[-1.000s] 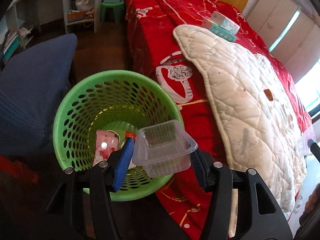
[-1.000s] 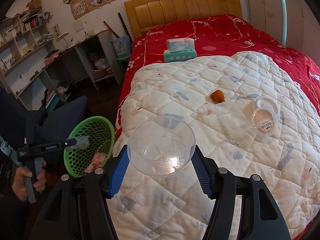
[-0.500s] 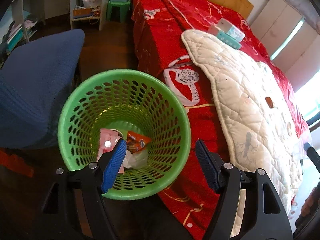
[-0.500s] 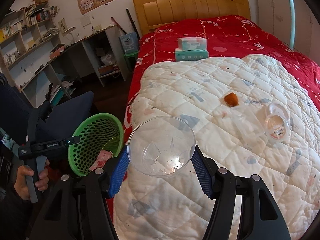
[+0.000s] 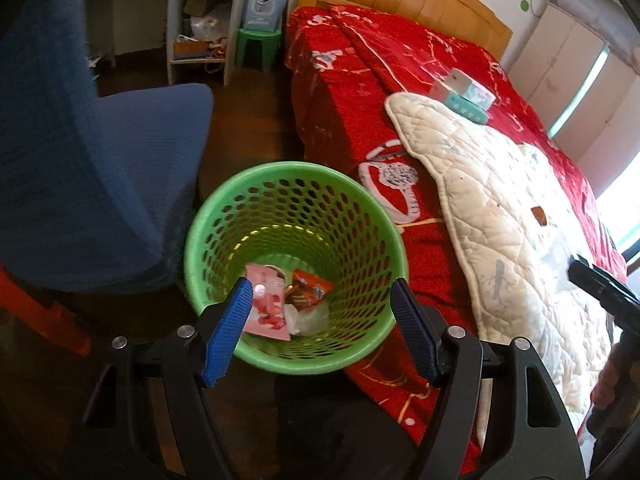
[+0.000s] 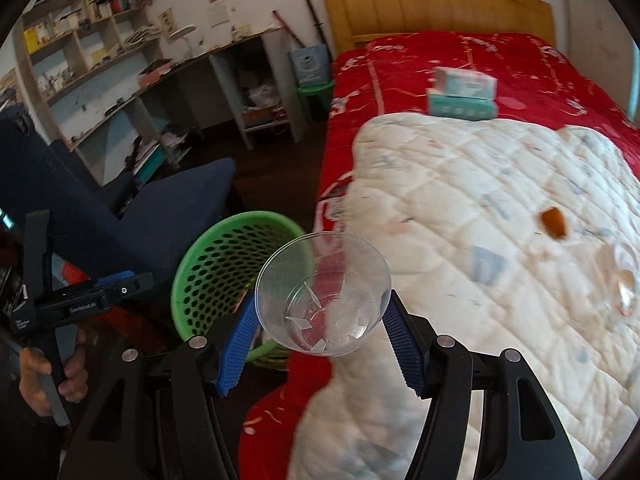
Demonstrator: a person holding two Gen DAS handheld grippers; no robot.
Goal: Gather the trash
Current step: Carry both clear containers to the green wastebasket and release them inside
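Note:
A green perforated basket (image 5: 208, 236) stands on the floor beside the bed; it also shows in the right wrist view (image 6: 200, 256). Inside lie a pink wrapper (image 5: 266, 306), an orange wrapper (image 5: 308, 290) and a clear plastic piece (image 5: 310, 318). My left gripper (image 5: 322, 314) is open and empty above the basket's near rim. My right gripper (image 6: 322, 322) is shut on a clear plastic cup (image 6: 324, 296), held over the bed's edge just right of the basket. An orange scrap (image 6: 554, 220) and a clear lidded tub (image 6: 622, 276) lie on the white quilt (image 6: 480, 208).
A blue chair (image 5: 100, 176) stands left of the basket. Two tissue boxes (image 6: 462, 94) sit on the red bedspread (image 5: 344, 80). A desk with shelves (image 6: 132, 92) and a green stool (image 5: 256, 46) stand along the wall. The other gripper (image 6: 80, 304) is in view at left.
My left gripper opened and the clear plastic tray it held dropped into the basket; it then pulled back. My right gripper moved left toward the basket with the cup.

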